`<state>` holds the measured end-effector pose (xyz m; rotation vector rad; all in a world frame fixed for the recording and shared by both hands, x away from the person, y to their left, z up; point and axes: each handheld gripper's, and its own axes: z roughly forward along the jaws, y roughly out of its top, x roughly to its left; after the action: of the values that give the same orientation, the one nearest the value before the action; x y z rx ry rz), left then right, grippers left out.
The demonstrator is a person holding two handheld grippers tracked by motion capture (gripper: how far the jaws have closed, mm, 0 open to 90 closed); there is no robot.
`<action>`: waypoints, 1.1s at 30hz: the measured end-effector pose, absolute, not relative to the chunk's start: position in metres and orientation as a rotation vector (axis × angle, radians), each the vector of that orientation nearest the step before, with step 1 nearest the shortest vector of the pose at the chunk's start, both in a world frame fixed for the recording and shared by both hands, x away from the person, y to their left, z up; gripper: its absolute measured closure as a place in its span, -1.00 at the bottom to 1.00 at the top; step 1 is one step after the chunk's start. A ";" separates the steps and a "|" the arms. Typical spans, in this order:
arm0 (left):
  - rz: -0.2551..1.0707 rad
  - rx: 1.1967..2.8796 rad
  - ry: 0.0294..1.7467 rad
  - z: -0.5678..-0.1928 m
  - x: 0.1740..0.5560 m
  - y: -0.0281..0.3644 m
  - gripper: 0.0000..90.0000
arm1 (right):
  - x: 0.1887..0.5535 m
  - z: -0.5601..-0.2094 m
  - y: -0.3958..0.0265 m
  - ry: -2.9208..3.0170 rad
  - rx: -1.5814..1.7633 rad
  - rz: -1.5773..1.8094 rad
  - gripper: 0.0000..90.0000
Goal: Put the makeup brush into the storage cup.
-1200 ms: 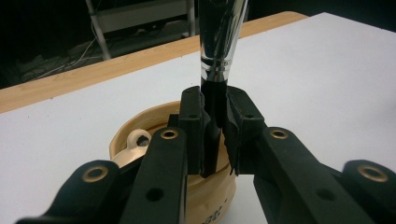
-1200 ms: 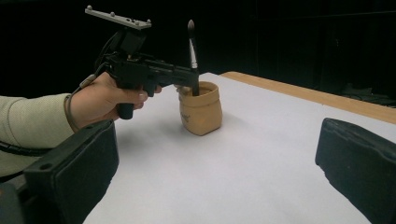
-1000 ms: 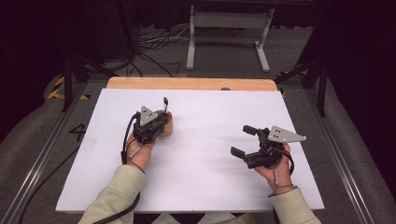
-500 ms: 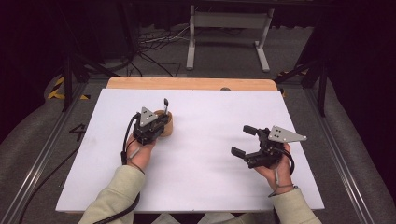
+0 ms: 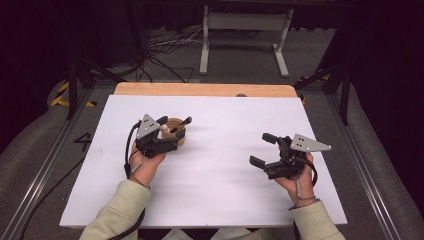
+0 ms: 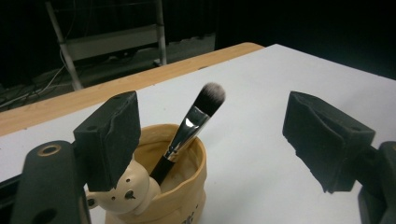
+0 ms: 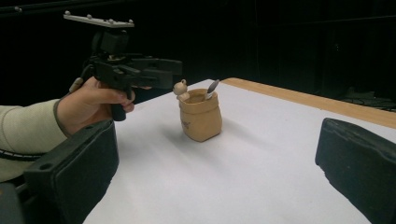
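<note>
**Brush in the holder, left jaws let go**

The left gripper (image 5: 167, 131) sits at the near-left edge of the tan pot-shaped holder (image 5: 176, 136), its jaws standing apart with nothing pressed between them; they have just been opening, and in the left gripper view the two black pads flank the makeup brush (image 6: 189, 132) without touching it; the brush stands in the holder (image 6: 184, 186), handle down and dark bristle head up, leaning toward the far right rim; a small cream bear figure (image 6: 127, 192) sits on the holder's near-left rim, just under the left pad.

The holder stands on the white table sheet (image 5: 225, 200), left of the middle, with the bare wooden table edge (image 5: 205, 90) beyond it.

The right gripper (image 5: 262, 150) rests well apart on the right side of the sheet, jaws wide and empty, pointing left toward the holder; from the right gripper view the holder (image 7: 201, 116) and the left gripper (image 7: 175, 74) show farther off, the gripper just above and beside the rim.

By my judgement the main work is done: the brush is placed and released; what seems left is drawing the left hand back clear of the holder without knocking the brush or the bear.
</note>
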<state>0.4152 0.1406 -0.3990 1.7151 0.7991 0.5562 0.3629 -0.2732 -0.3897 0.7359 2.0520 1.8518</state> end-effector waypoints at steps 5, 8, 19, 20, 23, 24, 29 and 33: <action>0.537 1.693 0.776 -0.393 0.407 0.148 -0.65 | 0.364 -0.387 -0.276 2.022 0.724 1.875 -1.00; 0.507 1.669 0.773 -0.389 0.402 0.154 -0.72 | 0.365 -0.384 -0.276 1.996 0.744 1.850 -1.00; 0.466 1.652 0.729 -0.383 0.374 0.178 -0.80 | 0.361 -0.384 -0.285 1.994 0.709 1.792 -1.00; 0.460 1.650 0.728 -0.383 0.372 0.180 -0.80 | 0.361 -0.383 -0.286 1.994 0.700 1.790 -1.00; 0.451 1.650 0.723 -0.386 0.366 0.184 -0.81 | 0.359 -0.384 -0.287 1.996 0.693 1.780 -1.00; 0.449 1.654 0.719 -0.387 0.364 0.184 -0.81 | 0.359 -0.384 -0.288 2.000 0.681 1.775 -1.00; 0.425 1.655 0.706 -0.391 0.354 0.192 -0.86 | 0.355 -0.388 -0.288 2.006 0.672 1.737 -1.00; 0.428 1.650 0.710 -0.395 0.348 0.199 -0.87 | 0.352 -0.390 -0.287 2.001 0.662 1.732 -1.00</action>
<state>0.3479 0.1995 -0.3947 1.6500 0.7101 0.4276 0.3523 -0.2868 -0.3904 0.6623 2.0009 1.7319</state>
